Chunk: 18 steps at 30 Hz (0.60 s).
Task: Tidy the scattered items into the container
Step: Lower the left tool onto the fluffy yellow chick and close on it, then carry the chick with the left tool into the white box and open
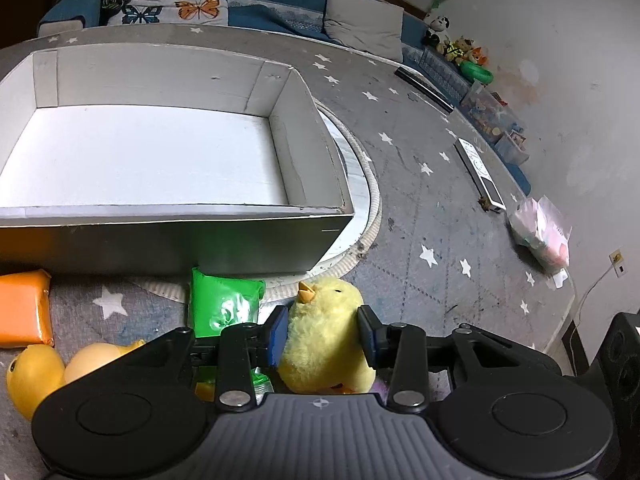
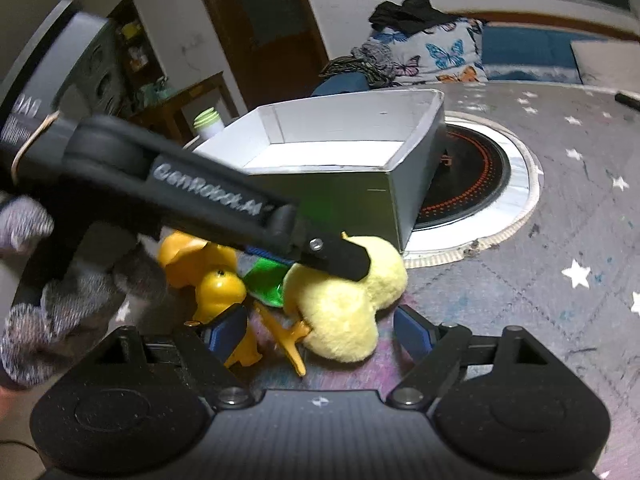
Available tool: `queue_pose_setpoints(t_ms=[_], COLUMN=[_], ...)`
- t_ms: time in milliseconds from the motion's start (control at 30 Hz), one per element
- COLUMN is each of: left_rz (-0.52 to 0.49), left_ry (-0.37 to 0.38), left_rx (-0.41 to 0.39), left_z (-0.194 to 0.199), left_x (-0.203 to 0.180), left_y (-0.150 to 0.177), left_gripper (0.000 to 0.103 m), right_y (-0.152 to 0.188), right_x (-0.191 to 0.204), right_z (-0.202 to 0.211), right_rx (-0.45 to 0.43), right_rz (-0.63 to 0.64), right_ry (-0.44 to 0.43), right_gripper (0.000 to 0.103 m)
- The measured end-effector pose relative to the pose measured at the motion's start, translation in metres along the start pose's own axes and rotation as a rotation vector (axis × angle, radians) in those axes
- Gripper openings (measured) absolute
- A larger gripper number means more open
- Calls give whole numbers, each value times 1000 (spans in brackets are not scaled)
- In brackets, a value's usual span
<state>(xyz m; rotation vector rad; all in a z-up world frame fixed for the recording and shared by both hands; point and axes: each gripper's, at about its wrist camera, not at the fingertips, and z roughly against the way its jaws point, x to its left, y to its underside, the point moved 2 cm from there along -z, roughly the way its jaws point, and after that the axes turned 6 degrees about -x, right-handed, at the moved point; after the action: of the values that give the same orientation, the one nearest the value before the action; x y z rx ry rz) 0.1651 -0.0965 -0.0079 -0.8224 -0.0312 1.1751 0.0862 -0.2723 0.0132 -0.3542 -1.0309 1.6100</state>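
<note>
A fluffy yellow plush chick (image 1: 324, 332) stands on the grey star carpet just in front of the white box (image 1: 180, 216). My left gripper (image 1: 323, 336) is open around it, the blue pads level with the chick's sides and brushing the fur. The right wrist view has the chick (image 2: 344, 316) from behind. My right gripper (image 2: 320, 332) stands open and wide around its rear. The left gripper's finger (image 2: 340, 258) lies over the chick's head. A green packet (image 1: 224, 300), an orange packet (image 1: 22, 308) and a yellow rubber duck (image 1: 36, 376) lie to the left.
The box (image 2: 320, 184) rests partly on a round black disc with a white rim (image 2: 472, 176). A gloved hand (image 2: 48, 312) holds the left gripper. A remote (image 1: 478, 170), a plastic bag (image 1: 544, 232) and a black speaker (image 1: 624, 360) are at the right. A sofa is behind.
</note>
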Motion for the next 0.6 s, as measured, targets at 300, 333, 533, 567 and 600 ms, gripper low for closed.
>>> queue_pose_setpoints(t_ms=[300, 333, 533, 567, 600], left_rz=[-20, -20, -8, -15, -22], left_ry=[-7, -8, 9, 8, 6], left_rx=[-5, -6, -5, -14, -24], left_z=[-1, -2, 6, 9, 14], left_x=[-3, -3, -6, -8, -11], left_y=[3, 3, 1, 1, 0], left_gripper=[42, 42, 40, 40, 40], right_y=[1, 1, -2, -3, -5], right_x=[7, 6, 7, 7, 8], right_z=[-10, -11, -7, -5, -3], right_rx=[14, 14, 10, 6, 2], right_rz=[42, 39, 38, 44, 47], right_ry=[19, 19, 22, 25, 24], right_gripper=[71, 70, 63, 62, 62])
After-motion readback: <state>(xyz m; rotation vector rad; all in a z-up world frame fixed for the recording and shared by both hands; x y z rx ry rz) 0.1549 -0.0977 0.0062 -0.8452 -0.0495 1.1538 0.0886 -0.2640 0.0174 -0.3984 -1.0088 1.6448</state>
